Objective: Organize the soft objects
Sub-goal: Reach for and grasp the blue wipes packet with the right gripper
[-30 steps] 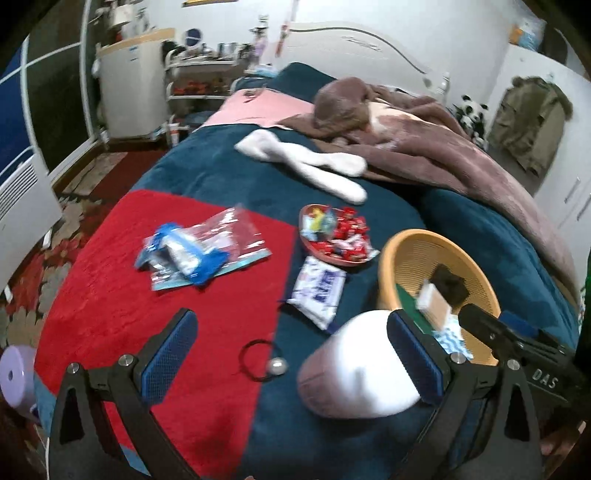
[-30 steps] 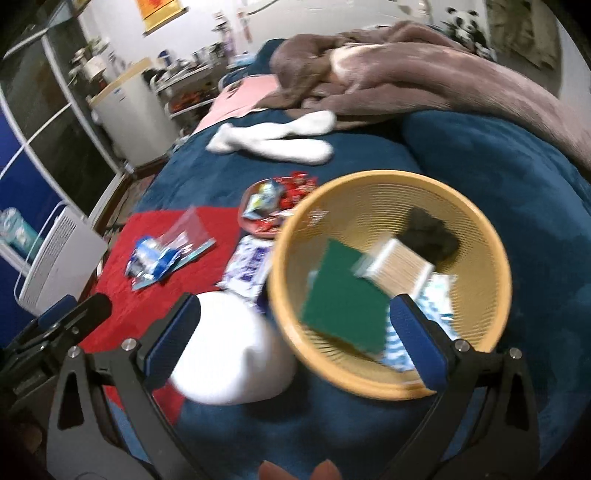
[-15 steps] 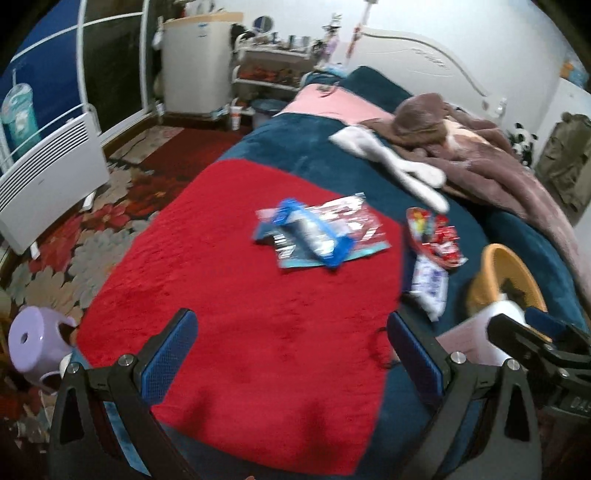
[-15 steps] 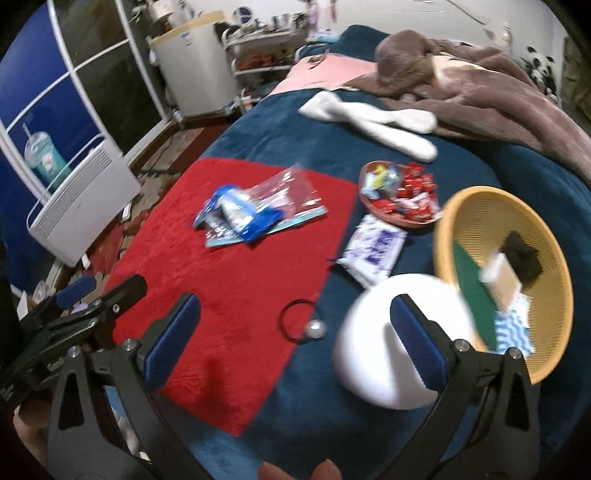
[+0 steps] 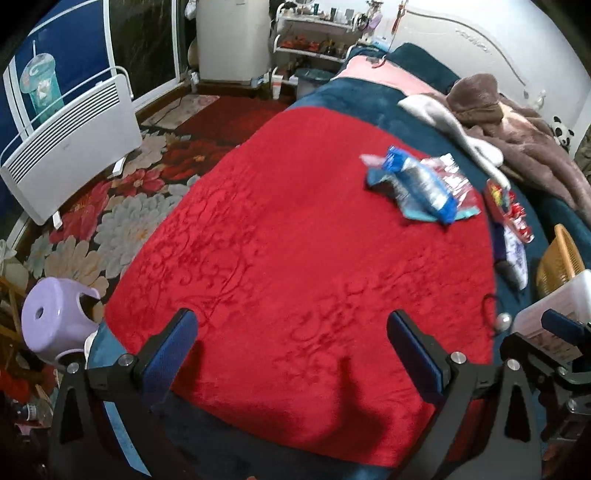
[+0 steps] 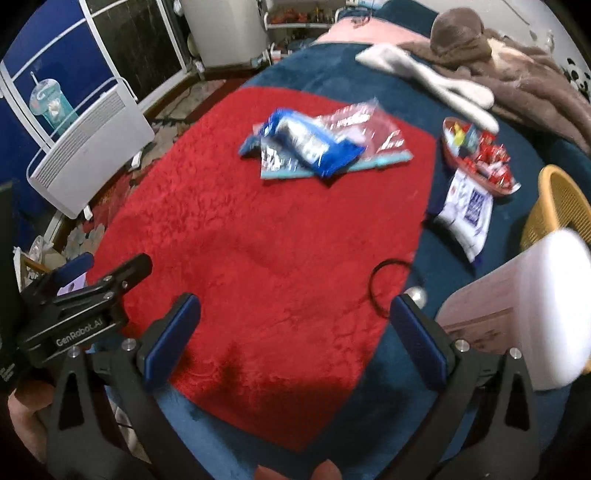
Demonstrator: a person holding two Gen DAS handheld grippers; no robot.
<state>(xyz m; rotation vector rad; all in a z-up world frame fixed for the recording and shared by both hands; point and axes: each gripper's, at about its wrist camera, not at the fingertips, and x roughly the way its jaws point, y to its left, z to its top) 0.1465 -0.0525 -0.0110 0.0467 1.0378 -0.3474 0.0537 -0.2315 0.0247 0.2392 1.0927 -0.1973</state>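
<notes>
Both tools, left tool (image 5: 291, 347) and right tool (image 6: 295, 339), hover wide and empty over the red blanket (image 6: 258, 240), where the crinkly packet pile (image 6: 314, 147) looks light, limp, slippery: pinch an edge.

You face bed (image 5: 424, 66) against white wall (image 5: 517, 33); white panel heater (image 5: 70, 144) left, floral rug (image 5: 122, 206) below, lilac stool (image 5: 55, 317) near.
</notes>
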